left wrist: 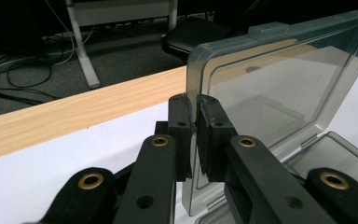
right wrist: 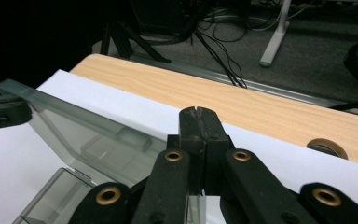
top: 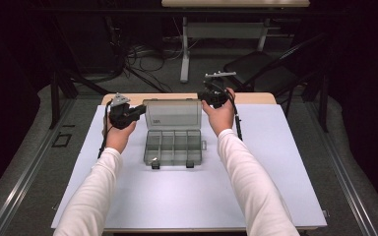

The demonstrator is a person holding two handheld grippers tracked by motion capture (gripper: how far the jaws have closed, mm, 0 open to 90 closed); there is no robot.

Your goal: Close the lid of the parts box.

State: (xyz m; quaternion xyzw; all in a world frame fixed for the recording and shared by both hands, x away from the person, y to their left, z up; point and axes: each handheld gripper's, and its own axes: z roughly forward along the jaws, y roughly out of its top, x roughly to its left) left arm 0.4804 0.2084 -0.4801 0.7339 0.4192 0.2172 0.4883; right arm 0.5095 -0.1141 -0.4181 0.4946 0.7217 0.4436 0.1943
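We have the clear plastic compartment box (top: 173, 146) open at the middle of the white table (top: 275, 162), its lid (top: 172, 114) standing up from the far hinge edge, long axis running left to right. Our left gripper (left wrist: 195, 135) is clamped on the lid's left edge; our right gripper (right wrist: 199, 128) sits at the lid's right edge with jaws pressed together, seemingly pinching it too. Each hand is at its own end, so we judge the lid swings toward us about the hinge
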